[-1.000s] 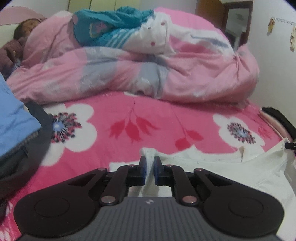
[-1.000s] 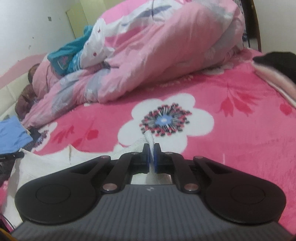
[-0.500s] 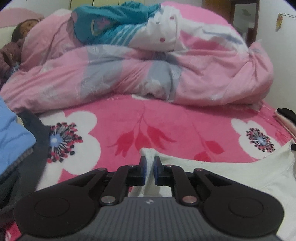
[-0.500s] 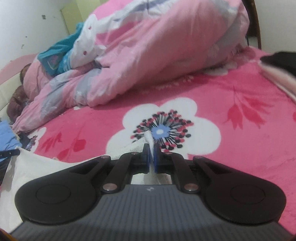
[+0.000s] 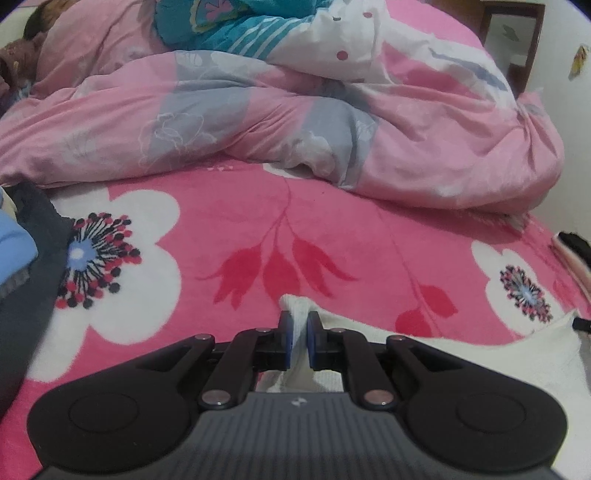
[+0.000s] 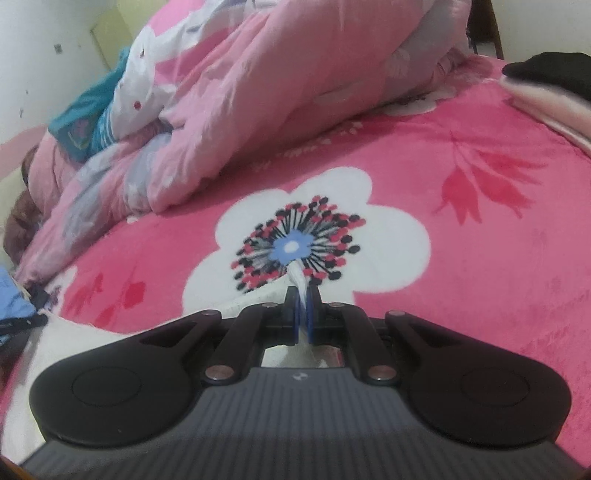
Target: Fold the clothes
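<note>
A cream-white garment lies on the pink flowered bedspread, its far edge stretched between my two grippers. My left gripper is shut on a bunched corner of that garment, which pokes up between the blue pads. In the right wrist view, my right gripper is shut on another corner of the same white garment, over a white flower print. Most of the cloth is hidden under the gripper bodies.
A rumpled pink and grey quilt with a teal cloth on top fills the far side of the bed. Folded blue and dark clothes sit at the left; a black and pink pile sits at the right edge.
Both grippers have carried the garment's corners forward across the bedspread toward the quilt, which now looms larger. The grips have stayed shut on the cloth.
</note>
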`<action>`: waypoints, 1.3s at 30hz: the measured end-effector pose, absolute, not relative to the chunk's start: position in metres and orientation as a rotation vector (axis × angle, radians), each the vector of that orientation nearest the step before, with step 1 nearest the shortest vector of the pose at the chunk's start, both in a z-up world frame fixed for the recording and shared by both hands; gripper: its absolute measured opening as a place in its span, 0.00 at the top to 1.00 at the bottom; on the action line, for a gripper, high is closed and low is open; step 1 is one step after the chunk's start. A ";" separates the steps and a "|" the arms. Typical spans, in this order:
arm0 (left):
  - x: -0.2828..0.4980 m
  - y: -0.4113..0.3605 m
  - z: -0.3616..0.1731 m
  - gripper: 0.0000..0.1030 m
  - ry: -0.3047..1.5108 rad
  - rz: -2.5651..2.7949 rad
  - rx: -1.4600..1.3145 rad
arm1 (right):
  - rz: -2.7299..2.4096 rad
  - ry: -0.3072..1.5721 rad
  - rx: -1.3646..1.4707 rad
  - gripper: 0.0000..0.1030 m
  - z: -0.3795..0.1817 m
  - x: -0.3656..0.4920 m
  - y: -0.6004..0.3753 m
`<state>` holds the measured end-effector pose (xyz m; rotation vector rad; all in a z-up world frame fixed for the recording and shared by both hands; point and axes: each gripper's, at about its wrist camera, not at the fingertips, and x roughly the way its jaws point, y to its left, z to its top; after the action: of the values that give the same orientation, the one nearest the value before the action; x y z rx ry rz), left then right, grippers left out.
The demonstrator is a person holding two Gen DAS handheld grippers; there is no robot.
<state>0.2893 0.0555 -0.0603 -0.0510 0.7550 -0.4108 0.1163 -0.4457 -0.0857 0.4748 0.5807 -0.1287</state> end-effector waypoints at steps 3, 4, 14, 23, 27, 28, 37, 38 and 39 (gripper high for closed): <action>0.290 0.053 -0.060 0.91 0.750 -0.408 -0.031 | -0.131 0.579 0.477 0.98 -0.088 0.117 -0.449; 0.292 0.052 -0.063 0.91 0.759 -0.404 -0.024 | -0.134 0.587 0.480 0.98 -0.091 0.119 -0.450; 0.287 0.062 -0.073 0.60 0.827 -0.360 0.048 | -0.135 0.647 0.496 0.79 -0.104 0.120 -0.460; 0.208 0.120 -0.004 0.56 0.751 -0.304 -0.069 | -0.141 0.581 0.594 0.57 -0.058 0.023 -0.467; 0.146 0.150 -0.005 0.56 0.794 -0.324 -0.131 | -0.102 0.599 0.725 0.56 -0.064 -0.044 -0.459; 0.131 0.155 -0.010 0.56 0.810 -0.328 -0.141 | -0.097 0.603 0.749 0.55 -0.066 -0.059 -0.456; 0.071 0.195 -0.074 0.59 0.908 -0.340 -0.427 | -0.146 0.608 0.958 0.55 -0.099 -0.149 -0.436; 0.069 0.198 -0.079 0.60 0.906 -0.344 -0.461 | -0.148 0.606 0.975 0.55 -0.102 -0.154 -0.434; 0.069 0.198 -0.082 0.62 0.900 -0.348 -0.483 | -0.148 0.604 0.982 0.55 -0.104 -0.157 -0.431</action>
<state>0.0693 0.1984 -0.0823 -0.4830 0.8996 -0.3477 -0.1570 -0.4310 -0.1042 0.9824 0.6036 -0.1480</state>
